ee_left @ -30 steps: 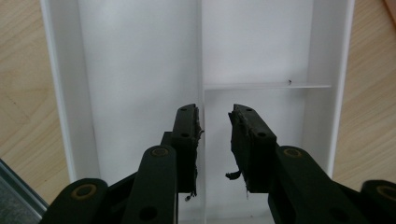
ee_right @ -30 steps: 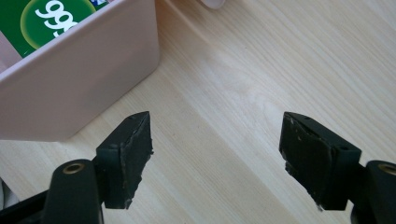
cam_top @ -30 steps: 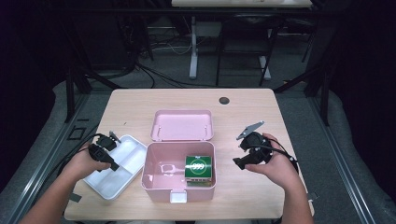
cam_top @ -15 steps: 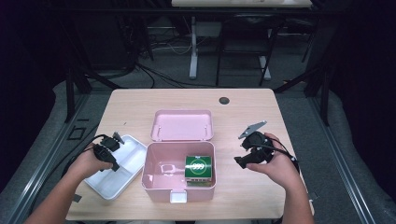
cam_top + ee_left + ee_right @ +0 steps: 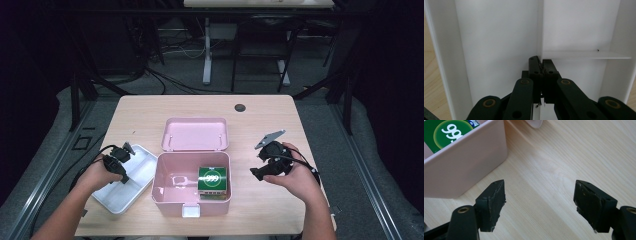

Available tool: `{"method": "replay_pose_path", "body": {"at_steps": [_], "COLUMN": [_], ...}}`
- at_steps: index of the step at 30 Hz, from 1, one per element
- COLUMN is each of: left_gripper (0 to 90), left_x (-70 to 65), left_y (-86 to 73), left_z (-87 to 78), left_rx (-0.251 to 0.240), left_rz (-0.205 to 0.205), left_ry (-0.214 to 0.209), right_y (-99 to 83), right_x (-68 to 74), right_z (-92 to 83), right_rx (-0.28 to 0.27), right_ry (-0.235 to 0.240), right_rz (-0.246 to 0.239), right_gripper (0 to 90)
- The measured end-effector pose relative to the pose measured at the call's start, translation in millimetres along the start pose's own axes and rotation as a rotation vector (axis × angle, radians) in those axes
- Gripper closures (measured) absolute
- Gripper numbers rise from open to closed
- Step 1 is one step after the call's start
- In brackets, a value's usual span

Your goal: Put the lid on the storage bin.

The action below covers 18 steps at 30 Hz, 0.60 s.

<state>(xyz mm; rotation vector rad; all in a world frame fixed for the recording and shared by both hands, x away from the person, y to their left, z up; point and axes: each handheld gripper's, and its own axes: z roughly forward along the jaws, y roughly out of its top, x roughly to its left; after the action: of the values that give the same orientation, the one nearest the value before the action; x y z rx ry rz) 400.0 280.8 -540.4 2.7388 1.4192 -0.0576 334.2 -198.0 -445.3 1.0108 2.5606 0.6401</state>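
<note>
A white divided tray (image 5: 112, 197) lies at the table's left. My left gripper (image 5: 123, 175) points down into it. In the left gripper view the tray (image 5: 499, 37) lies close below, and the left gripper (image 5: 541, 60) has just been closing and now pinches the thin upright divider (image 5: 540, 25) between its jaws. An open pink box (image 5: 192, 207) with its lid (image 5: 196, 134) laid back holds a green packet (image 5: 213, 178). My right gripper (image 5: 256, 172) hovers right of the box, open. Its jaws (image 5: 540, 195) stand wide over bare wood beside the box wall (image 5: 466, 167) and the packet (image 5: 446, 132).
A small dark round cap (image 5: 240, 107) sits near the table's far edge. The box has a white latch (image 5: 190, 211) at its front. Light wooden tabletop (image 5: 265, 220) shows right of the box. Cables trail off the left edge.
The left gripper's jaws have closed together on the tray's divider, with the hand shifting slightly over the tray. The right hand has stayed where it was.
</note>
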Motion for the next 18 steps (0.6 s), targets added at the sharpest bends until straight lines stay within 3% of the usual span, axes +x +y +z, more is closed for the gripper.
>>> {"method": "replay_pose_path", "body": {"at_steps": [18], "left_gripper": [88.6], "left_x": [-2.1], "left_y": [5.3], "left_z": [3.0], "left_rx": [0.039], "left_rz": [0.024], "left_ry": [0.021], "right_y": [-0.4], "right_x": [0.7], "right_z": [2.0], "right_rx": [0.012], "right_ry": [-0.005], "right_rz": [-0.009], "right_gripper": [25.3]}}
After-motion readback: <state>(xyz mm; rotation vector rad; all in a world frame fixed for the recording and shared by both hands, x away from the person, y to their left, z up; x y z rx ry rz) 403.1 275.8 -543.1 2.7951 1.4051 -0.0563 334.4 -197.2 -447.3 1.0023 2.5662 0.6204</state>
